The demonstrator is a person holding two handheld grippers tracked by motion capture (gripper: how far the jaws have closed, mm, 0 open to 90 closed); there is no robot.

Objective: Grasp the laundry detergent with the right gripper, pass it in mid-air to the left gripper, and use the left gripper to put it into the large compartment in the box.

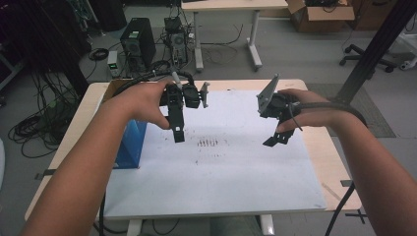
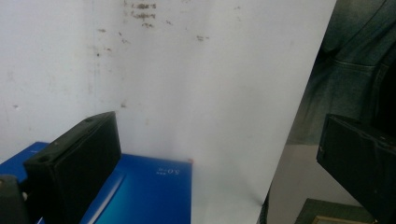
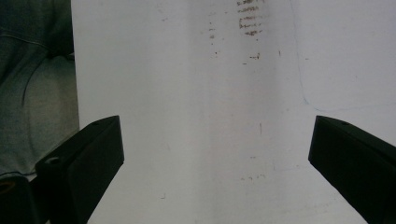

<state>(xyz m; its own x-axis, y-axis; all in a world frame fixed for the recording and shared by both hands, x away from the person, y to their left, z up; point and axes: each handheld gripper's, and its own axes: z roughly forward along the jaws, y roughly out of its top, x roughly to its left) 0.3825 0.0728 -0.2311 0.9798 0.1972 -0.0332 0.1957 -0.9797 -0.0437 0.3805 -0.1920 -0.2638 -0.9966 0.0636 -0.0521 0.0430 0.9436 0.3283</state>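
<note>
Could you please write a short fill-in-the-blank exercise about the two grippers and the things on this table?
1. The box at the left edge of the white board is ____ in colour.
2. The jaws of the right gripper stand ____, with nothing between them.
3. The left gripper hangs above the board, just right of the ____.
4. The dark smudges lie on the board ____ the two grippers.

Missing words: blue; open; box; between

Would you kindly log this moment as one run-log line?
left gripper: open, above white board | right gripper: open, empty | flat blue box: at board's left edge, untouched
</note>
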